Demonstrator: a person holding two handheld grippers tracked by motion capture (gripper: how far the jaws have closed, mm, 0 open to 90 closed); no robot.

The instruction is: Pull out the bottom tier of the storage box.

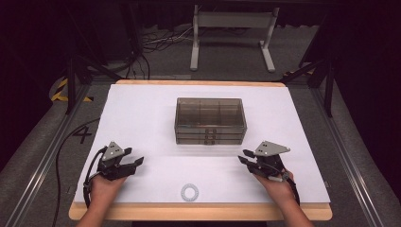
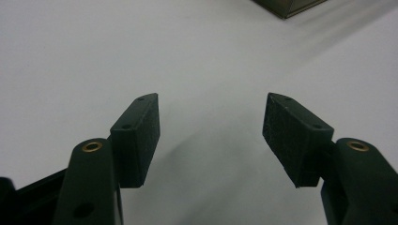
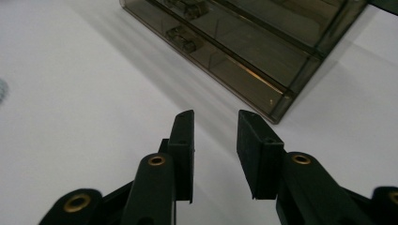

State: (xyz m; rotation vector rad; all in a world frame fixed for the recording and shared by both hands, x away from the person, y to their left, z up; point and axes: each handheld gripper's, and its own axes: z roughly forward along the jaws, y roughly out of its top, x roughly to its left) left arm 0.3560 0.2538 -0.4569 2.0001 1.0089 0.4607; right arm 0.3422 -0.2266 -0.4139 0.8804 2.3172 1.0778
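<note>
A smoky see-through drawer box stands in the middle of the white sheet, its small drawer handles facing me. My left gripper rests low at the front left, well apart from the box, its jaws spread wide with nothing between them; a corner of the box shows far off. My right gripper is at the front right, pointing toward the box's near right corner. Its jaws stand a narrow gap apart, with bare sheet between them.
A small white ring lies on the sheet near the front edge, between my two hands. The wooden table edge runs along the front. Beyond the table stand a white desk frame and floor cables.
</note>
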